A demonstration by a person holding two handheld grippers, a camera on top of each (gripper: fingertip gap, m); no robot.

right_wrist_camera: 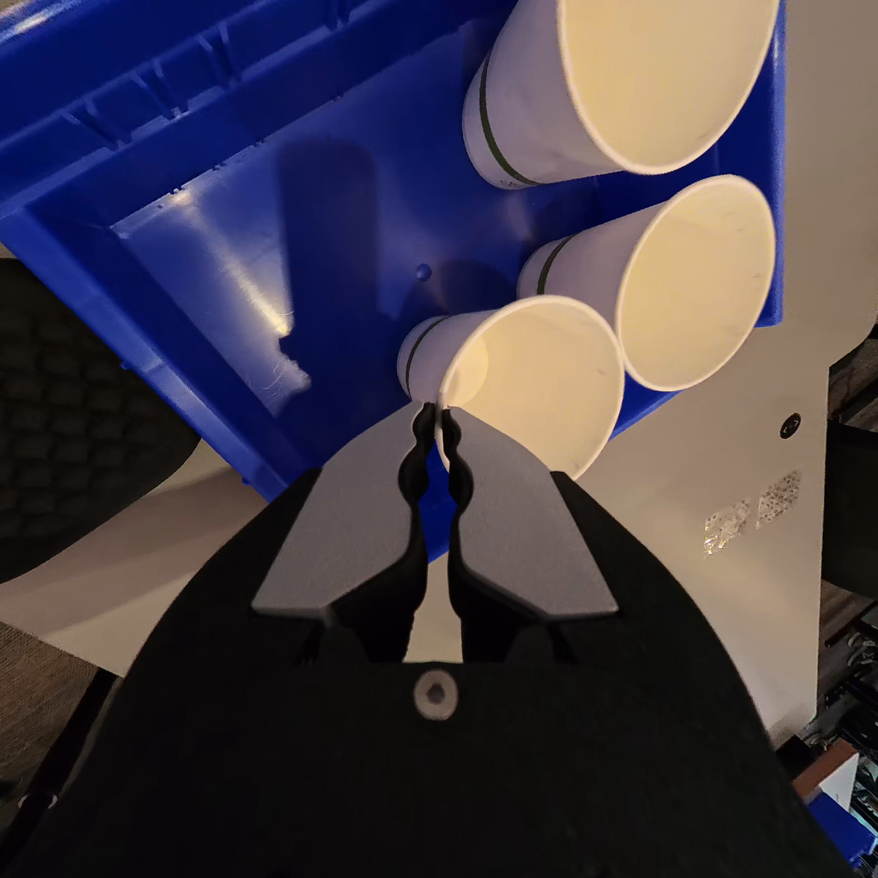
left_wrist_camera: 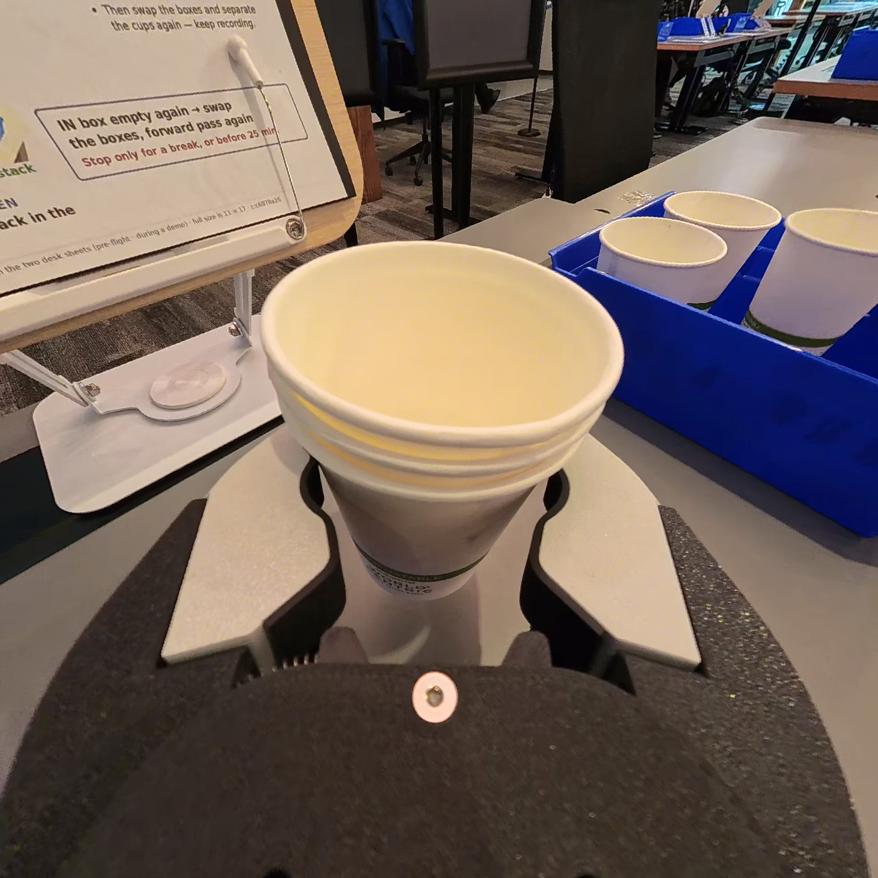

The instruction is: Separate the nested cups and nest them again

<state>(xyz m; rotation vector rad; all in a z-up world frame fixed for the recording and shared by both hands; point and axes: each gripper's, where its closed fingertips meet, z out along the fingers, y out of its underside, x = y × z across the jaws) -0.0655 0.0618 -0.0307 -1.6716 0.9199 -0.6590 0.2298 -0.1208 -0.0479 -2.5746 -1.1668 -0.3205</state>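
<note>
White paper cups: left gripper clasps the nested stack over the grey table, right gripper pinches one cup's rim in the blue bin; separation apparently under way, release next.

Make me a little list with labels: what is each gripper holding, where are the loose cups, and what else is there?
left gripper: shut around a stack of nested cups, held upright
right gripper: shut on the rim of one single cup
loose cups: two more cups stand in the blue bin
bin location: on the grey table
also there: an instruction board on a stand
</note>
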